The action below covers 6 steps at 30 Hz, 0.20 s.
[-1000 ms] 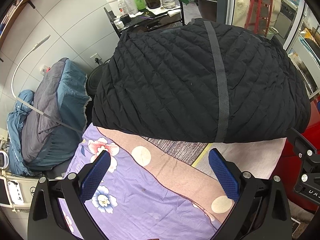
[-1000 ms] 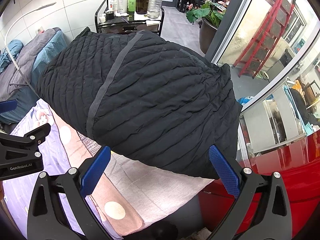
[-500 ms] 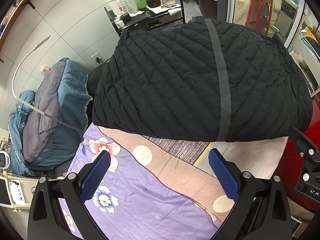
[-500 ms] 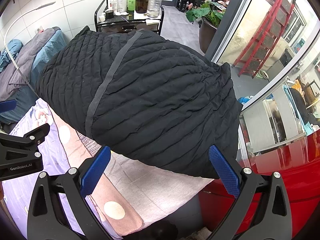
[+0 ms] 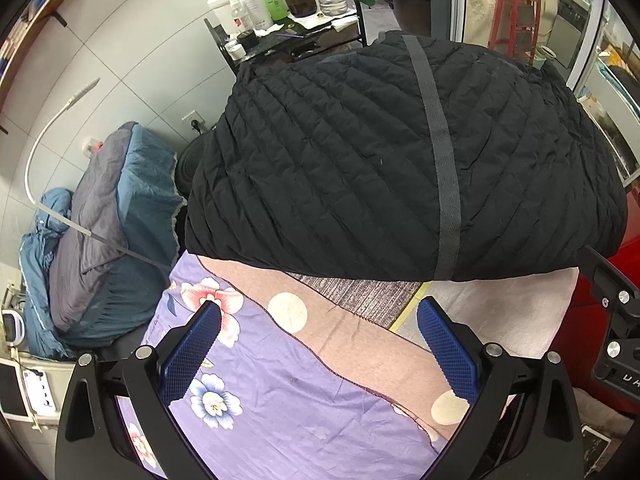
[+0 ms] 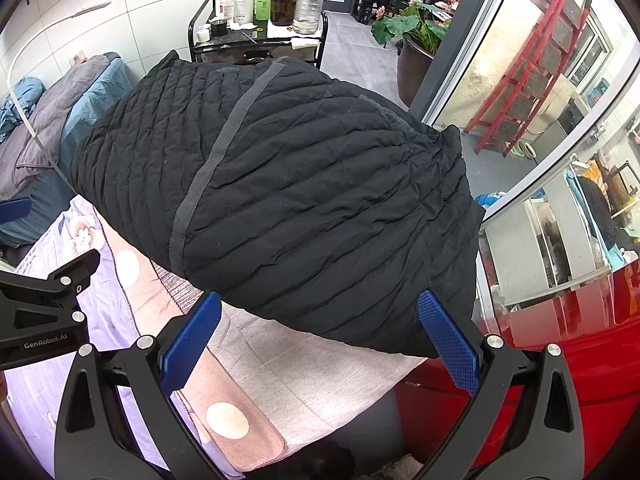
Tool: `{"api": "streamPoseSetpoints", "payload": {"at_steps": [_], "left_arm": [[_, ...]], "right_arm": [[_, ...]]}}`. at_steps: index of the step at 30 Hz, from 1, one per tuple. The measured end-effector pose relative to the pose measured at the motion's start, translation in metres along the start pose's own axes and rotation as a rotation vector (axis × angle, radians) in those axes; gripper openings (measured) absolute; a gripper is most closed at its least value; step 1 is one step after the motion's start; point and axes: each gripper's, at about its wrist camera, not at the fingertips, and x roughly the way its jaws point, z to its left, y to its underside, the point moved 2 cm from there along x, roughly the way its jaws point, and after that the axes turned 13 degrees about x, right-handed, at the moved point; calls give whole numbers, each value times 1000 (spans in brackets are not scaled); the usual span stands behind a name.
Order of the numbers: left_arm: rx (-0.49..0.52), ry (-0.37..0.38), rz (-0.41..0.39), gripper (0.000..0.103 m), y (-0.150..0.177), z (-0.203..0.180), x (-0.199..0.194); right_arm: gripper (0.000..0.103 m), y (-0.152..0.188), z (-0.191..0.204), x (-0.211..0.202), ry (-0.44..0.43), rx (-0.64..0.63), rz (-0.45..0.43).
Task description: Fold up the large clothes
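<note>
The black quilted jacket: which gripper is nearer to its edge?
The right. The right gripper has its open jaws right at the near edge of the black quilted jacket. The left gripper hangs back over the floral sheet, jaws open.

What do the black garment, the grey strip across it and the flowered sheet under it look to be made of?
Black garment: quilted, padded matte fabric, likely a thin synthetic shell, judging by its puffy stitched diagonal channels and fine crinkles.
Grey strip: flat woven tape, to go by a faint herringbone texture.
Flowered sheet: thin printed cloth, perhaps cotton; it is matte with soft creases.
</note>
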Motion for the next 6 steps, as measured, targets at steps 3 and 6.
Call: {"api": "streamPoseSetpoints", "payload": {"at_steps": [3, 6], "left_arm": [[1, 6, 6, 97, 1, 0, 1], [0, 9, 11, 97, 2, -1, 1]], "right_arm": [[97, 0, 0, 1, 1, -2, 0], [97, 1, 0, 1, 1, -3, 1]]}}
